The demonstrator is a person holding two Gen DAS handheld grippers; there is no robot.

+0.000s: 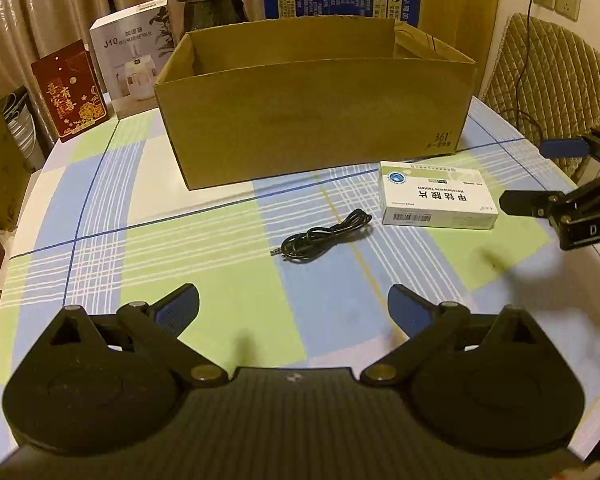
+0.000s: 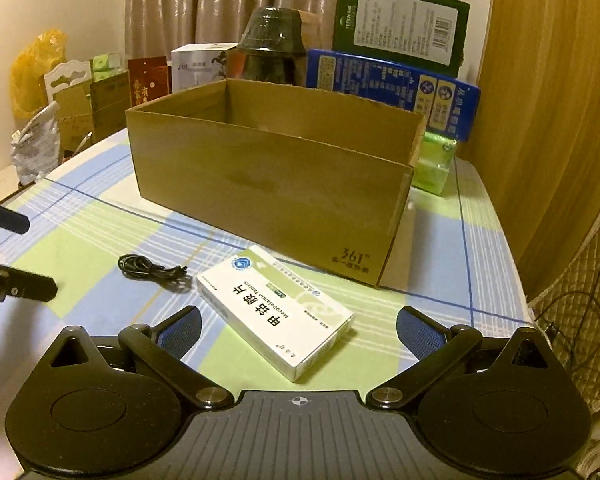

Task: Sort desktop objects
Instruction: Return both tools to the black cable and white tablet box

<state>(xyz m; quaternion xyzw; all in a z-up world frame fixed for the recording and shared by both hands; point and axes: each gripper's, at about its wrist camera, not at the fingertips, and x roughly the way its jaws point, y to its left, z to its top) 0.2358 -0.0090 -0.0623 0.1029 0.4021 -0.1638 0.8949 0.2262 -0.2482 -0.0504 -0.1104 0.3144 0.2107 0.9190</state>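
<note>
An open, empty-looking cardboard box [image 1: 316,120] [image 2: 276,184] stands at the back of the table. In front of it lie a white medicine box [image 1: 440,200] [image 2: 272,308] and, to its left, a coiled black audio cable [image 1: 324,236] [image 2: 152,270]. My left gripper [image 1: 294,304] [image 2: 24,252] is open above the tablecloth, short of the cable, holding nothing. My right gripper [image 2: 298,326] [image 1: 540,174] is open at the medicine box's near end. The box lies flat between its spread fingers, and no pad presses on it.
A plaid tablecloth [image 1: 100,216] covers the table. Behind the cardboard box stand a red box [image 1: 70,92], a white humidifier box [image 1: 134,52], a dark glass jar [image 2: 270,44] and blue and green cartons [image 2: 396,84]. A green pack [image 2: 434,164] sits by its right end. A quilted chair [image 1: 548,80] is at the right.
</note>
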